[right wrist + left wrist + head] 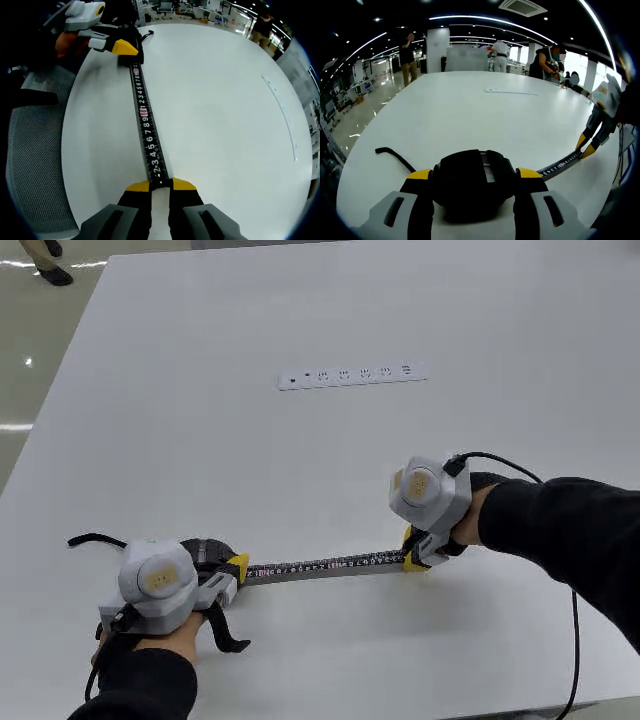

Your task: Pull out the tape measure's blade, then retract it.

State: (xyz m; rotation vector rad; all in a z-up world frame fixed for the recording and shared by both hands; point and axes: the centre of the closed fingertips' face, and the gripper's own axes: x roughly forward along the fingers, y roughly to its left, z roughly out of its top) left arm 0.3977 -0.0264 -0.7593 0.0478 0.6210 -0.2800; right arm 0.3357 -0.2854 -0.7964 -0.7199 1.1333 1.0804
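– Tape measure [205, 552]: report the surroundings first.

– It is on a white table [200, 390] with a smooth, matt top. A white power strip [352, 374] lies flat farther up the table, well apart from the work. A black strap [95, 539] curls on the surface just left of the case. A black cable [574, 640] runs from the right gripper [412, 562] past the person's dark sleeve. The right gripper view shows a grey mesh chair [30, 150] beside the table. The left gripper view shows people [407, 55] standing far behind it.

– Where is the tape measure relative to the jaws?

– The case rests on the table at the near left, between the jaws of the left gripper [216, 566]. Those jaws press against its two sides, and their yellow tips flank it in the left gripper view. The blade [320, 566] is drawn out flat along the table towards the right gripper. That gripper's jaws are pressed nearly together and pinch the blade's free end.

– Materials and shapes?

– The case is black, rounded and slightly glossy. The blade is a narrow, straight, dark strip with pale numerals and one mark in red. Both grippers have white housings, and their fingers are black with yellow tips.
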